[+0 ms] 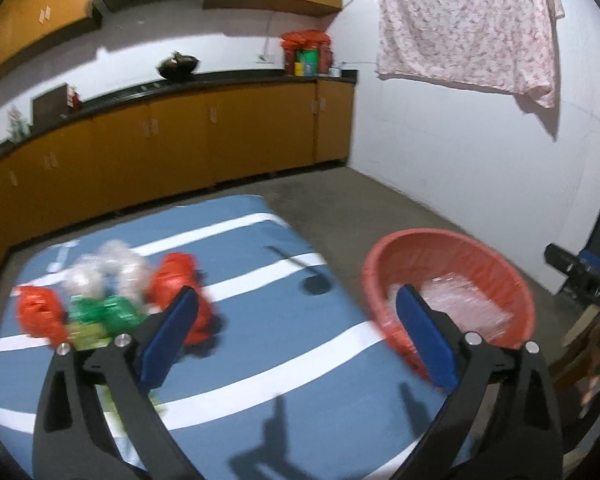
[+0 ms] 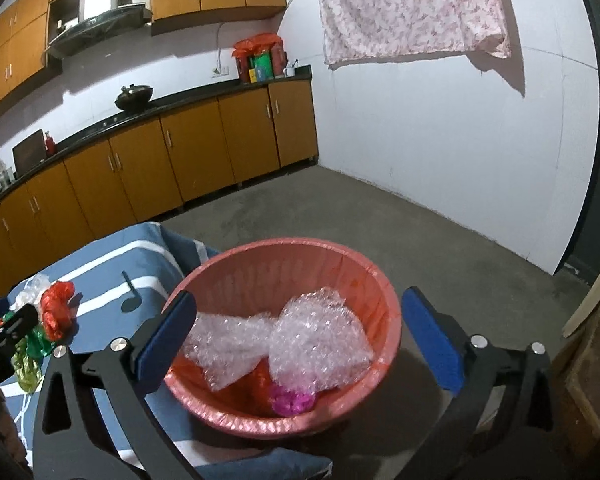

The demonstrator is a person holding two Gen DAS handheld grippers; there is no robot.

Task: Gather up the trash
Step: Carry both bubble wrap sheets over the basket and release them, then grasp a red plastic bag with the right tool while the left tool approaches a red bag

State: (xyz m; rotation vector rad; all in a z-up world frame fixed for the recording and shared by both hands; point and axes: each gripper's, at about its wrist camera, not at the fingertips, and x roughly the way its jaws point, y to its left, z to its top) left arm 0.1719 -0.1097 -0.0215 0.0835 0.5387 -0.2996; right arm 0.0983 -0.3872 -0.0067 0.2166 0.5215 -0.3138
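A pink-red basin (image 2: pixel 300 256) stands at the right edge of the blue striped cloth (image 1: pixel 268 320); it also shows in the left wrist view (image 1: pixel 451 252). It holds bubble wrap (image 2: pixel 311 340) and a magenta wrapper (image 2: pixel 292 400). A pile of trash lies on the cloth's left: red bags (image 1: pixel 180 280), green wrappers (image 1: pixel 104 312), clear plastic (image 1: pixel 112 268); the same pile shows in the right wrist view (image 2: pixel 56 312). My left gripper (image 1: pixel 300 336) is open and empty above the cloth, between pile and basin. My right gripper (image 2: pixel 296 340) is open and empty, above the basin.
Orange kitchen cabinets (image 1: pixel 180 136) with a black counter run along the back. A white wall (image 2: pixel 439 140) with a hanging floral cloth (image 2: pixel 411 8) stands at the right. Grey concrete floor (image 2: pixel 379 216) lies beyond the basin. Wooden boards (image 2: pixel 587 360) are at far right.
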